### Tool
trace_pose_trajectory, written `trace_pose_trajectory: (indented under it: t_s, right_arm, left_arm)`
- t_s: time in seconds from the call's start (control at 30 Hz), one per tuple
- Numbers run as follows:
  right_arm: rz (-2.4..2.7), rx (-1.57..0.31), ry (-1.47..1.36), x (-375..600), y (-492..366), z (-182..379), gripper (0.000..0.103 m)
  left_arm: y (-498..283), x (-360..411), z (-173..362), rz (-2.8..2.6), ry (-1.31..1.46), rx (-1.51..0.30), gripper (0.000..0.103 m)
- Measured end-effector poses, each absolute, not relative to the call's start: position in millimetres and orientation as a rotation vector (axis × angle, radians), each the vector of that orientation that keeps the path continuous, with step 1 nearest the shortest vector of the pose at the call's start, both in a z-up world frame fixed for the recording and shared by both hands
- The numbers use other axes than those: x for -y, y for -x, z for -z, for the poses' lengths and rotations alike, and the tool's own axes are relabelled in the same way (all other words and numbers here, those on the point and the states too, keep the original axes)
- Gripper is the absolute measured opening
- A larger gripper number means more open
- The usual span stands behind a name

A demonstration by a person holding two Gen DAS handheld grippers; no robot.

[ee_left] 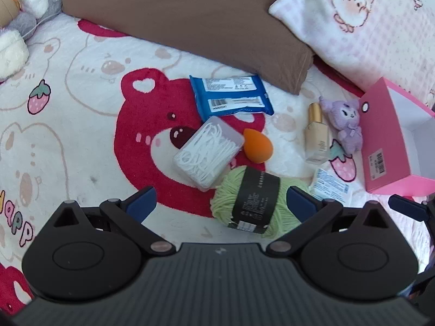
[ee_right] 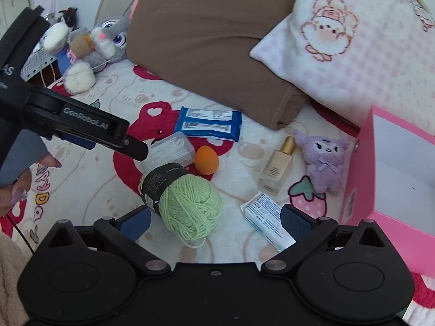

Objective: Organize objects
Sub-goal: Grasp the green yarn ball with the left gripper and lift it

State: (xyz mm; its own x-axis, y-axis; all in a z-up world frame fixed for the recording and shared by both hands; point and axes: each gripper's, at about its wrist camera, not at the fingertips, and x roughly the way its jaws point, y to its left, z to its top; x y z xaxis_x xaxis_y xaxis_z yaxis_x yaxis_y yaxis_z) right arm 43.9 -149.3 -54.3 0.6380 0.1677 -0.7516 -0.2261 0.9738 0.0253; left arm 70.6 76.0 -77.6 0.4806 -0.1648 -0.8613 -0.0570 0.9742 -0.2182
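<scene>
On the bear-print blanket lie a green yarn ball (ee_left: 252, 203) (ee_right: 187, 206), a clear floss-pick box (ee_left: 208, 153) (ee_right: 170, 152), an orange sponge (ee_left: 257, 146) (ee_right: 206, 160), a blue wipes pack (ee_left: 231, 97) (ee_right: 208, 123), a foundation bottle (ee_left: 316, 135) (ee_right: 277, 167), a purple plush (ee_left: 344, 125) (ee_right: 323, 160) and a small white-blue packet (ee_left: 330, 186) (ee_right: 267, 218). An open pink box (ee_left: 386, 141) (ee_right: 364, 174) stands at the right. My left gripper (ee_left: 221, 205) is open, with the yarn between its fingers. My right gripper (ee_right: 214, 222) is open and empty, above the yarn and packet.
A brown pillow (ee_left: 195, 19) (ee_right: 214, 40) and a pink checked pillow (ee_left: 359, 21) (ee_right: 353, 40) lie at the back. A grey rabbit plush (ee_left: 30, 5) (ee_right: 95, 46) sits at the back left. The left gripper's body (ee_right: 81, 127) crosses the right wrist view.
</scene>
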Motion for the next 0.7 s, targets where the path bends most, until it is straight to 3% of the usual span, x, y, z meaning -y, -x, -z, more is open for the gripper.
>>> trace_pose_trajectory:
  t_s: [0.17,0.53,0.7]
  right_arm:
    - [-0.312,-0.877,0.061,136.2,-54.0,81.3,0.101]
    - [-0.333,-0.909,0.077,119.3,-60.6,116.8,0.099]
    - [-0.314,-0.866,0.141,114.5,-61.1,122.6,0.099]
  left_arm:
    - [-84.4,-98.3,116.9,0.069,0.382,-1.111,0.100]
    - [-90.1,-112.3,135.5,0.112,0.505,-1.100,0.100]
    - [-93.8,-100.2,154.6,0.151,0.558,-1.131,0.094]
